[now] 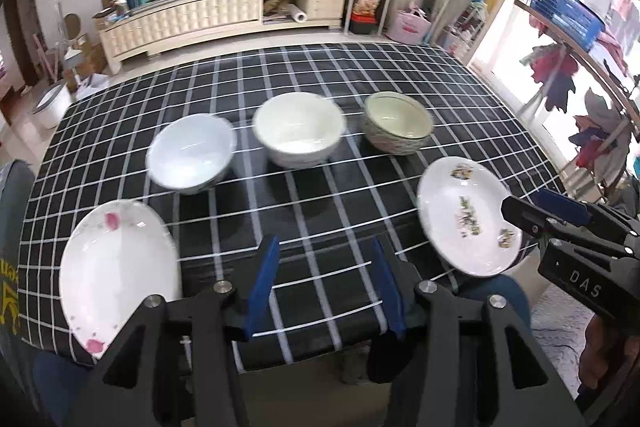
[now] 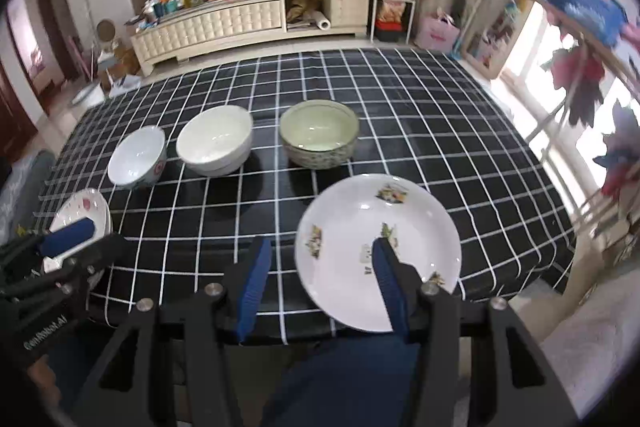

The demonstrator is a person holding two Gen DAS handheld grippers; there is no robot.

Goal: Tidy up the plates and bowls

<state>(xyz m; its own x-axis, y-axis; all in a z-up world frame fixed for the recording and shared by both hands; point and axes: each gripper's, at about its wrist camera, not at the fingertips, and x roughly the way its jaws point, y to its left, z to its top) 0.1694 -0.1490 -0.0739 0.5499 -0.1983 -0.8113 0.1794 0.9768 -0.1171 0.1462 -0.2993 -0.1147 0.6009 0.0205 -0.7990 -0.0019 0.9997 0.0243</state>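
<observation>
Standing along the bench's middle, 3 bowls (image 2: 218,141) form a row; a pink-flowered plate (image 1: 116,267) lies at the near left corner and a floral plate (image 2: 378,255) at the near right edge. Left tool (image 1: 324,287) and right tool (image 2: 320,283) both hover spread and empty, seemingly lined up to collect the plates for stacking.
</observation>
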